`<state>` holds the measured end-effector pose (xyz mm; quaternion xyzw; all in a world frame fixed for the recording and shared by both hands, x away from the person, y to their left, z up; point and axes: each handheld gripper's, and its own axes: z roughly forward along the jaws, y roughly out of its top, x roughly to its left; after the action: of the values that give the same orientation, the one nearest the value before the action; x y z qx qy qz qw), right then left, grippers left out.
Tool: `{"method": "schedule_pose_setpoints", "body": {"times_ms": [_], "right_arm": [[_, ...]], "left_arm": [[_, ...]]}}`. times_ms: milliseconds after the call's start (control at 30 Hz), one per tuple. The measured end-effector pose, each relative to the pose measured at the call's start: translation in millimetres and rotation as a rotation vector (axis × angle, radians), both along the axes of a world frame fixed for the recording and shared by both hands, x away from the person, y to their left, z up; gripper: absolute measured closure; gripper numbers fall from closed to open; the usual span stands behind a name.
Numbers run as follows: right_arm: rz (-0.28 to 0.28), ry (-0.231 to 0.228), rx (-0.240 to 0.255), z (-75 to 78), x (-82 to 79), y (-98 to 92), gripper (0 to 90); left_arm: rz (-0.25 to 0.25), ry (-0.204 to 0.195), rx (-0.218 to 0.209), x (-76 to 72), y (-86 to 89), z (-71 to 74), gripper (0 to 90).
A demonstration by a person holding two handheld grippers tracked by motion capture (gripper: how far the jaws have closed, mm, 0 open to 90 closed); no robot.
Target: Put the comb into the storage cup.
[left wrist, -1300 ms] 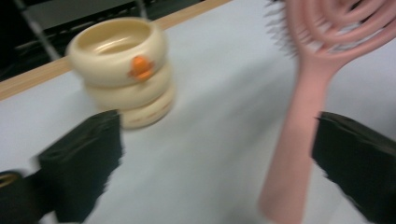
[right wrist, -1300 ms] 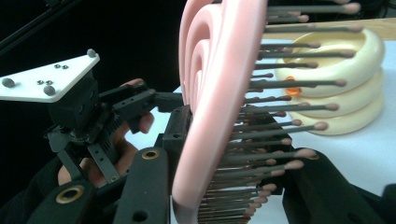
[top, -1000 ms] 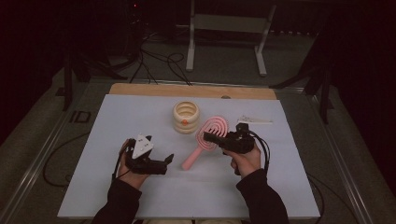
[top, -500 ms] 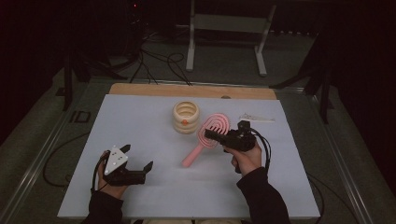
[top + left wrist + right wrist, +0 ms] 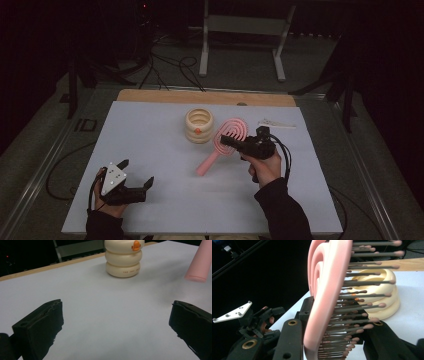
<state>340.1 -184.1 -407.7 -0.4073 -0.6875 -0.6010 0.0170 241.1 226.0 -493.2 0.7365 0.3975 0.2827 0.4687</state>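
The left gripper (image 5: 136, 174) is now far down in the lower left of the high view, near the front edge of the table (image 5: 150, 125). One second ago it sat closer to the middle, near the pink brush (image 5: 225, 144). Half a second ago it was part way there. Its jaws are wide apart now, wider than one second ago.

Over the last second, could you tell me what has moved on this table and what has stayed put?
The left hand-held gripper, jaws open and empty, drew back toward the table's near left corner. The right hand-held gripper stayed closed on the pink hairbrush. The cream ringed container did not move.
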Motion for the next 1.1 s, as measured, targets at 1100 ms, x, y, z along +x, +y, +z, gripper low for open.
{"method": "schedule_pose_setpoints", "body": {"times_ms": [1100], "right_arm": [[-0.01, -0.001, 0.002, 21.2, 15.4, 12.5, 63.7]], "left_arm": [[0.01, -0.011, -0.03, 2.8, 2.2, -3.1, 0.4]]}}
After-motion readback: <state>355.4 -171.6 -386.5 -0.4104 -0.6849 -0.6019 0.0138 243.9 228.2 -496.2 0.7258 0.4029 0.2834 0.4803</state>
